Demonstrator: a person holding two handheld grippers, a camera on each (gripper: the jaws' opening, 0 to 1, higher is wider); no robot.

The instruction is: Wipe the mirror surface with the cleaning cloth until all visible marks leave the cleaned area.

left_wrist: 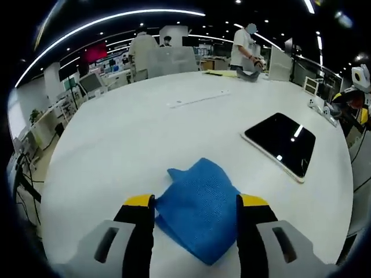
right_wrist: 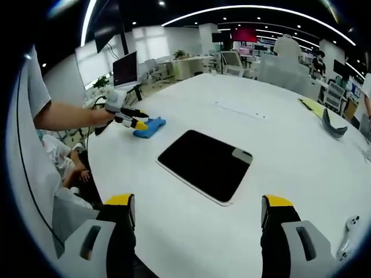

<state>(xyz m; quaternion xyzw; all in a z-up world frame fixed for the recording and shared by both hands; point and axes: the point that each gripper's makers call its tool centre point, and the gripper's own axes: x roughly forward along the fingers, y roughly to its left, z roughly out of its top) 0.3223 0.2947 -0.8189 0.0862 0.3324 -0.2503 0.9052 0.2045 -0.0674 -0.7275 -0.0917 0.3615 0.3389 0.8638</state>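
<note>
L hand-held gripper point(left_wrist: 196, 211): jaws wide, straddling blue cloth point(left_wrist: 200, 208), nothing gripped. I'd pinch deep for a firm wad. R hand-held gripper point(right_wrist: 197, 211) wide, empty. Mirror point(right_wrist: 206, 165) mid-frame, flat on bench point(right_wrist: 278, 139); cloth at upper left.

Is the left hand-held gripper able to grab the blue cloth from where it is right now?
Probably yes: the left hand-held gripper is open with its jaws either side of the blue cloth, which lies flat on the white table, nothing between them.
</note>
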